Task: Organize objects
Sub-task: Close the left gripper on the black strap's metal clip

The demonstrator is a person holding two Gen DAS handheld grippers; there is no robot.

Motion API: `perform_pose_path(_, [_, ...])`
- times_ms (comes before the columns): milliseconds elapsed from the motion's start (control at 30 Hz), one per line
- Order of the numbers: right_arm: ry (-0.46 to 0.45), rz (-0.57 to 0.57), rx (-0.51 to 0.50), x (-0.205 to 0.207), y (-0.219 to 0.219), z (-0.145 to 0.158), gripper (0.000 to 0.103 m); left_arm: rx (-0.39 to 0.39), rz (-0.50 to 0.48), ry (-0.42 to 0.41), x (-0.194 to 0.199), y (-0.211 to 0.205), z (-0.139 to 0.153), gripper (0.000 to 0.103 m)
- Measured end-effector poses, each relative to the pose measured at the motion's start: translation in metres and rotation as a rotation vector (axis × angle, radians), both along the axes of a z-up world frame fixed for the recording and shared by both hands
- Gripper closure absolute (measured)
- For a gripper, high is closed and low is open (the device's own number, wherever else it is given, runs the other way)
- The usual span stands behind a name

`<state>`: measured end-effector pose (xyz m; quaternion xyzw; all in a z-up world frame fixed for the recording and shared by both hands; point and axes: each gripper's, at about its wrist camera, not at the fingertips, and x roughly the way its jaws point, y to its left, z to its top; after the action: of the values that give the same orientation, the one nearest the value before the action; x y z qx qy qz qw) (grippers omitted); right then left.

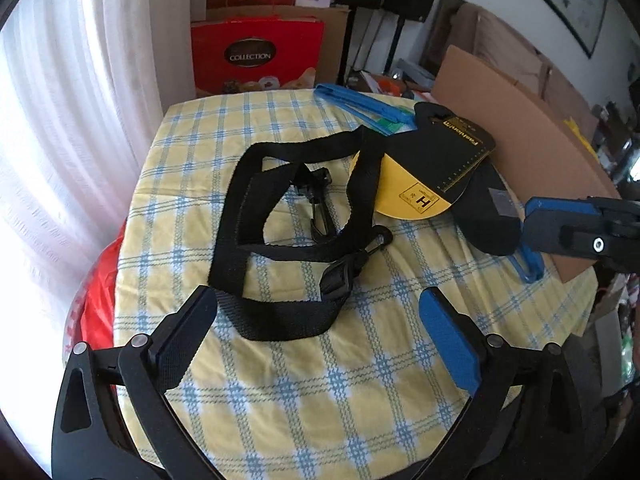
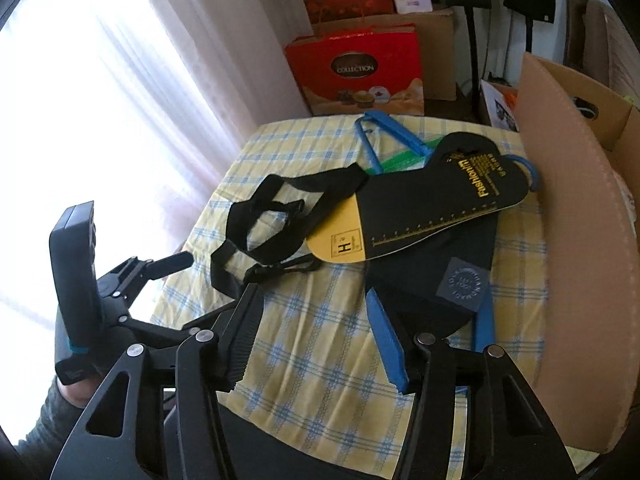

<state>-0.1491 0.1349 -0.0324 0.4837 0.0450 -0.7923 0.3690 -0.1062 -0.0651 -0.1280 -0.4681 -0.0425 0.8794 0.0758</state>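
A black webbing strap [image 1: 296, 216] with plastic clips lies coiled on the yellow-and-blue checked tablecloth [image 1: 304, 400]. It also shows in the right wrist view [image 2: 280, 216]. A black and yellow shoe insole [image 1: 436, 160] lies to its right, over a second black insole [image 1: 488, 216]; both show in the right wrist view [image 2: 432, 200]. Blue hangers [image 1: 360, 104] lie beneath them. My left gripper [image 1: 316, 308] is open, low over the strap's near loop. My right gripper [image 2: 312, 320] is open, just short of the lower black insole [image 2: 436, 292].
A brown cardboard box [image 2: 580, 240] stands along the table's right edge. A red gift box [image 1: 256, 56] and stacked cartons stand behind the table. A white curtain [image 1: 72, 120] hangs on the left. A red bag [image 1: 96, 304] sits beside the table's left edge.
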Motion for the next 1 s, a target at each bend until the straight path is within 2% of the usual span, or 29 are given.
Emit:
perform_pose_path(67, [-0.008,0.000,0.003,0.000,-0.001,-0.004,0.047,0.000,-0.009,-0.009,-0.003,0.003,-0.003,0.013])
perform_pose_path(233, [-0.022,-0.015,0.000,-0.004,0.002,-0.009,0.047,-0.010,-0.019,0.009,-0.011,0.014,-0.007,0.017])
perform_pose_path(300, [-0.024,-0.021,-0.001,-0.005,0.003,-0.010,0.047,-0.017,-0.026,0.007,-0.016,0.016,-0.009,0.031])
perform_pose_path(367, [-0.026,-0.025,-0.003,-0.005,0.005,-0.011,0.047,-0.035,-0.036,-0.022,-0.022,0.018,-0.015,0.057])
perform_pose_path(433, [-0.029,-0.027,-0.004,-0.005,0.007,-0.011,0.047,-0.048,-0.042,-0.045,-0.025,0.020,-0.021,0.067])
perform_pose_path(467, [-0.029,-0.028,-0.005,-0.005,0.007,-0.011,0.047,-0.056,-0.043,-0.030,-0.024,0.020,-0.020,0.071])
perform_pose_path(500, [-0.029,-0.029,-0.005,-0.005,0.008,-0.011,0.047,-0.052,-0.047,-0.029,-0.024,0.020,-0.020,0.075])
perform_pose_path(533, [-0.029,-0.029,-0.003,-0.005,0.008,-0.011,0.047,-0.039,-0.051,-0.035,-0.024,0.020,-0.021,0.084])
perform_pose_path(600, [-0.030,-0.032,-0.001,-0.005,0.009,-0.012,0.047,-0.017,-0.059,-0.040,-0.021,0.018,-0.019,0.092])
perform_pose_path(800, [-0.027,-0.026,0.001,-0.003,0.006,-0.012,0.047,0.024,-0.098,-0.019,0.002,0.009,-0.001,0.092])
perform_pose_path(1000, [-0.034,-0.004,0.004,-0.002,-0.004,-0.015,0.047,0.084,-0.063,0.016,0.021,-0.014,0.020,0.092])
